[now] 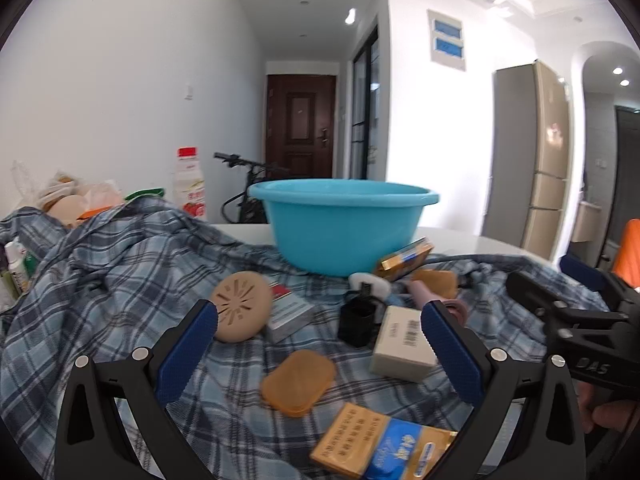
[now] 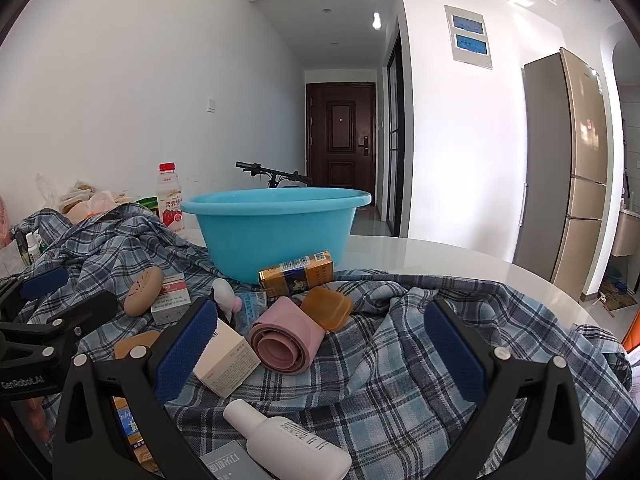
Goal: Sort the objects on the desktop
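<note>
Both pairs of tongs are spread wide and pinch nothing: the left tongs (image 1: 320, 354) fill the bottom of the left wrist view, the right tongs (image 2: 322, 350) the bottom of the right wrist view.

Nearest in the left view, at bottom centre, lies one gold-and-blue box (image 1: 380, 446), and just above it one flat amber soap (image 1: 299, 382). At mid-frame sit one white barcoded box (image 1: 402, 342), one black cup (image 1: 357, 320), one round tan disc (image 1: 240, 310) touching one red-and-white box (image 1: 289, 312), and to the right a second amber soap (image 1: 438, 282).

Only the right view shows the white bottle (image 2: 286, 440) and grey box (image 2: 226, 462) at its lower edge, and the whole pink roll (image 2: 286, 334) at centre; the left view shows just a sliver of pink. The black cup shows only in the left view.

All rest on one plaid cloth (image 2: 400, 360) spread over the white counter (image 2: 460, 256). Farther back, a second gold box (image 2: 296, 272) leans against one blue basin (image 2: 272, 232) at the centre of the frame. One red-capped drink bottle (image 2: 169, 200) stands to the left of the basin, farther back. Beyond are a dark door (image 2: 340, 136) and a fridge (image 2: 576, 168) at right.
</note>
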Demonstrator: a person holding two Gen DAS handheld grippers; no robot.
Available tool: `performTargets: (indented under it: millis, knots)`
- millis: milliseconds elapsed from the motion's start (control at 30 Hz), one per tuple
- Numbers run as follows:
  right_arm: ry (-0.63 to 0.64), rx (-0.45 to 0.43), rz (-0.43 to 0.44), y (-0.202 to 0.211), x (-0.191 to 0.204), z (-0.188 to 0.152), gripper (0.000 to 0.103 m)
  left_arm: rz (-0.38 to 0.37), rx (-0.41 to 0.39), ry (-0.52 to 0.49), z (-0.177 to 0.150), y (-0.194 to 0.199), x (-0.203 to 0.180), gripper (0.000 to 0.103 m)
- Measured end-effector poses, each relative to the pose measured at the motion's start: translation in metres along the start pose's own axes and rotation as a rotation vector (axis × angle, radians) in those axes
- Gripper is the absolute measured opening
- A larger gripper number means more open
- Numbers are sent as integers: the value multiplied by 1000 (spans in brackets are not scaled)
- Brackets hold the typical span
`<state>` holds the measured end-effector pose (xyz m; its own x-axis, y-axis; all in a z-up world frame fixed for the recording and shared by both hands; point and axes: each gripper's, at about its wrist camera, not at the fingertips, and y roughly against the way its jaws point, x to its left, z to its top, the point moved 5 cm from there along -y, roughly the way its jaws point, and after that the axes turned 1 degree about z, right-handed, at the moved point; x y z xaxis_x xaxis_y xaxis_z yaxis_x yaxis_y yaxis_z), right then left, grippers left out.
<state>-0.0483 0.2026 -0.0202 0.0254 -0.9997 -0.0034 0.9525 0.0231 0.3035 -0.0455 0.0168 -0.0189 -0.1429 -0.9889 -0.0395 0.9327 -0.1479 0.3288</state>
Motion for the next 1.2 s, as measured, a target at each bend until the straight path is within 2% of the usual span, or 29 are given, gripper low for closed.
performTargets:
  millis: [133,233,400,500,633,733,833,933,1033,1100,1200]
  knots:
    - [0,0,0,0,0,0,103,73,-35,-10,4,2,-4,103]
    - [0,0,0,0,0,0,103,86,-7,-22,4,-3,-6,103]
    - [0,0,1,0,0,0,103,195,63,-19,-1,-9,0,103]
    - [0,0,0,0,0,0,103,163,70,-31,-3,-10,-2,103]
    - [0,2,3,0,1,0,103,72,8,-20,0,0,-6,103]
    - [1,2,3,0,1,0,103,95,13,-72,1,1,-10,103]
    - [1,3,3,0,1,0,103,107,-29,-88,7,7,-11,103]
    - [0,3,3,0,1,0,103,133,-47,-70,12,10,-9,103]
    - [0,2,3,0,2,0,103,158,-96,-47,15,17,-5,103]
    - [0,2,3,0,2,0,103,155,-120,-62,16,21,-7,103]
    - [0,3,3,0,2,0,103,123,-86,-71,17,19,-9,103]
